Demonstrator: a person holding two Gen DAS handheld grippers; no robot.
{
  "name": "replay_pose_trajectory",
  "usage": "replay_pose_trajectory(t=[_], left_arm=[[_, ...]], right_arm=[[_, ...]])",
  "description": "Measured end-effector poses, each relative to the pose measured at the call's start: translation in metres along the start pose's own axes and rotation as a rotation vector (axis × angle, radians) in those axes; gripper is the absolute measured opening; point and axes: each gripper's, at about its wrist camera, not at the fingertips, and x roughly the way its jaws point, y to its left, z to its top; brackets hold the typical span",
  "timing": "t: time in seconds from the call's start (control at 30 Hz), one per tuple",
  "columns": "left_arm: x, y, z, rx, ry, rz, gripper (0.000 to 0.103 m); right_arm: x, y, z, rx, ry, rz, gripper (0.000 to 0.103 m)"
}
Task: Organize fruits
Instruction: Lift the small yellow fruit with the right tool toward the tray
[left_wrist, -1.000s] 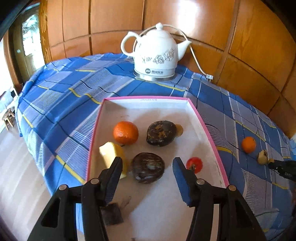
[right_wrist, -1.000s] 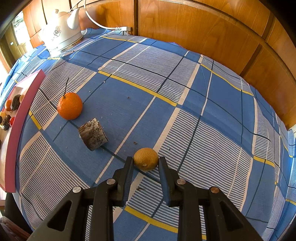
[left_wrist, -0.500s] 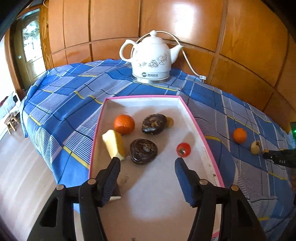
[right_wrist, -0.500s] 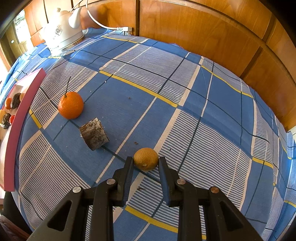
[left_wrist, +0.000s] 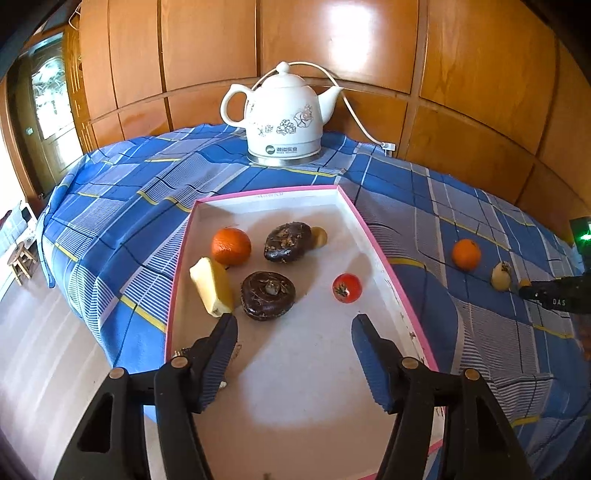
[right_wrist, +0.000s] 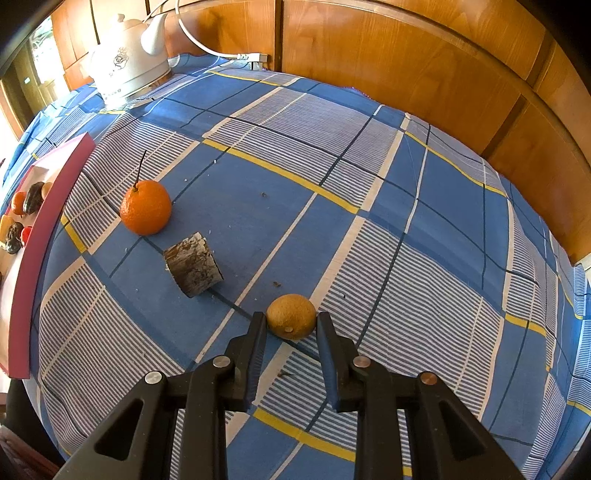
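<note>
A pink-rimmed white tray (left_wrist: 373, 240) holds an orange (left_wrist: 231, 245), two dark brown fruits (left_wrist: 288, 242) (left_wrist: 267, 299), a yellow wedge (left_wrist: 211, 286), a red tomato (left_wrist: 347, 288) and a small tan fruit (left_wrist: 318, 236). My left gripper (left_wrist: 293, 325) hovers over the tray's near half. Its jaws are opening and nothing is between them. On the blue checked cloth my right gripper (right_wrist: 291, 319) is shut on a small yellow-brown fruit (right_wrist: 291, 314). Left of it lie a bark-covered stub (right_wrist: 194, 269) and a stemmed orange (right_wrist: 146, 212).
A white kettle (left_wrist: 282, 122) with its cord stands behind the tray by the wooden wall. In the left wrist view the loose orange (left_wrist: 466, 253) and the stub (left_wrist: 501, 275) lie right of the tray. The table's edge drops to the floor on the left.
My left gripper drew back from the tray's fruits and its jaws widened; the dark fruit once between the tips now lies ahead of them. The right gripper stayed still on its fruit.
</note>
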Motion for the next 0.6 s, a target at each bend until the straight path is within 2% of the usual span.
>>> replay_pose_trajectory(t=[0.47, 0.6], left_arm=[[-0.003, 0.002, 0.001, -0.01, -0.007, -0.002, 0.065], [-0.004, 0.007, 0.002, -0.02, -0.009, -0.006, 0.065]], right_arm=[[-0.01, -0.007, 0.002, 0.042, -0.032, -0.007, 0.028], [-0.03, -0.004, 0.007, 0.024, -0.081, 0.01, 0.027]])
